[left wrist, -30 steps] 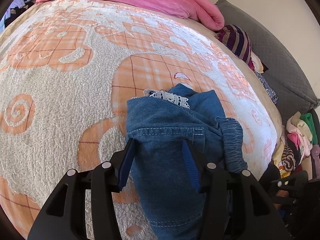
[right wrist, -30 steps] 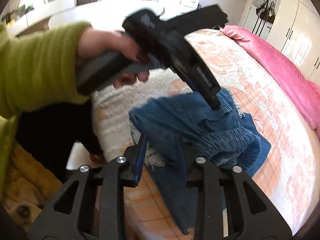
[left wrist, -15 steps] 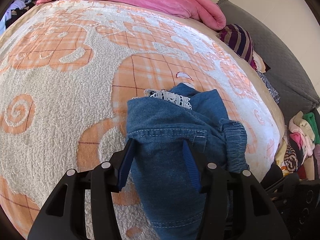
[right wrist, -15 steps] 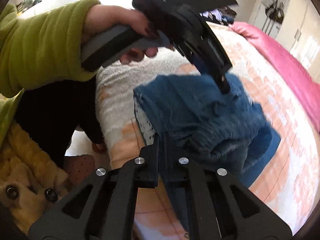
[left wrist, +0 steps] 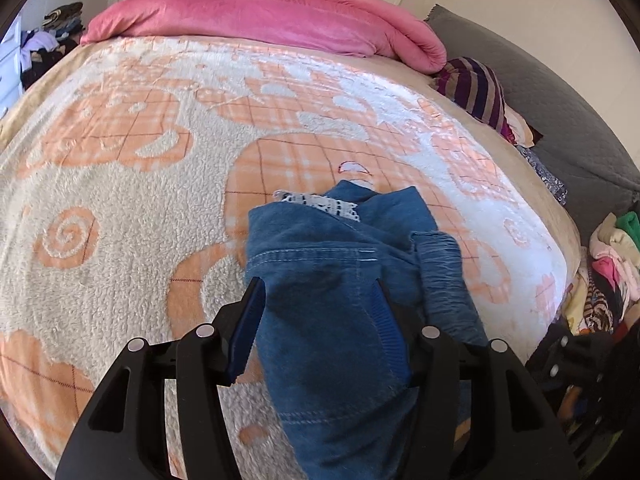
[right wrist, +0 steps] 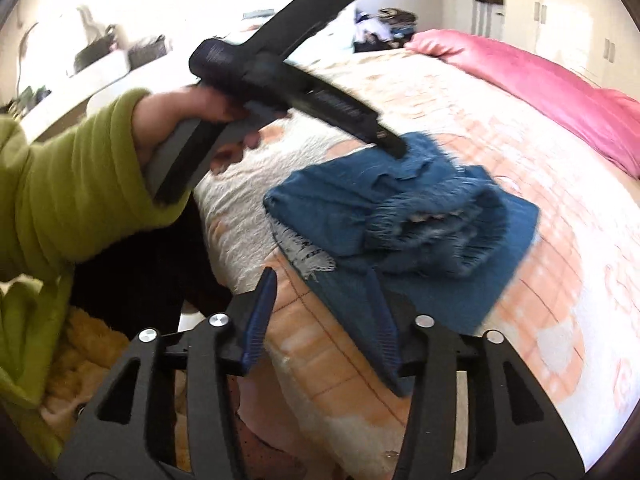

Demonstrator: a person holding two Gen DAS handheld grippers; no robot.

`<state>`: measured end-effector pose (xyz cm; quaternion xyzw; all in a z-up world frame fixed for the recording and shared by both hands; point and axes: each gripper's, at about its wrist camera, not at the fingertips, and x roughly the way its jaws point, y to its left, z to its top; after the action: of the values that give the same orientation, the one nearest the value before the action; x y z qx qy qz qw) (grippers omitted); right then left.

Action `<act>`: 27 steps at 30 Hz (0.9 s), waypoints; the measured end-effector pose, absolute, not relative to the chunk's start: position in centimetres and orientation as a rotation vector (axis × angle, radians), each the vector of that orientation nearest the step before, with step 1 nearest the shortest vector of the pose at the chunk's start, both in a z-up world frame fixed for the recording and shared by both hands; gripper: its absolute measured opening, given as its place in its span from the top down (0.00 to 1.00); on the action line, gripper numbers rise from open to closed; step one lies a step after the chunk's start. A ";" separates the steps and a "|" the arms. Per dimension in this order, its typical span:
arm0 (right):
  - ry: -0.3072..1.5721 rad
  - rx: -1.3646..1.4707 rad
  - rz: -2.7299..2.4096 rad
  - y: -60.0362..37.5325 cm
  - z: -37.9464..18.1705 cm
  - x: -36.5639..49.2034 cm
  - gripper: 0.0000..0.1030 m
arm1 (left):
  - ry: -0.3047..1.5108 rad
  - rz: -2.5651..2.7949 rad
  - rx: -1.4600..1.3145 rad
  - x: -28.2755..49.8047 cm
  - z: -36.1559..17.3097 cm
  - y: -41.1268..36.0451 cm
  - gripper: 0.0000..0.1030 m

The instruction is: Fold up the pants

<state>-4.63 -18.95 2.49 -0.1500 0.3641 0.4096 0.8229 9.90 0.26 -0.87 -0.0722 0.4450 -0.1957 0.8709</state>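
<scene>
Both claws are open, the left claw straddling the bunched jeans and the right claw just off their edge. Grabbing one layer could undo the fold.

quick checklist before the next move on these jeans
1. Left gripper open: ok, jaws apart astride the denim.
2. Right gripper open: ok, jaws apart, nothing pinched.
3. Jeans folded into a compact bundle: ok.
4. Bundle neat: not ok, the elastic waistband bulges out and the frayed hem sticks out.
5. Bundle fully on the blanket: cannot tell, it lies near the bed edge.
</scene>
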 end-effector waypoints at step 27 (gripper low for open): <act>0.942 0.096 0.408 -25.2 0.9 5.9 0.21 | 0.970 -0.402 -0.256 8.2 -2.4 2.3 0.26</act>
<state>5.90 -25.22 0.90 0.0459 0.4505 0.1950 0.8700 8.23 2.34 -2.37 -0.1219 0.4616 -0.1913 0.8576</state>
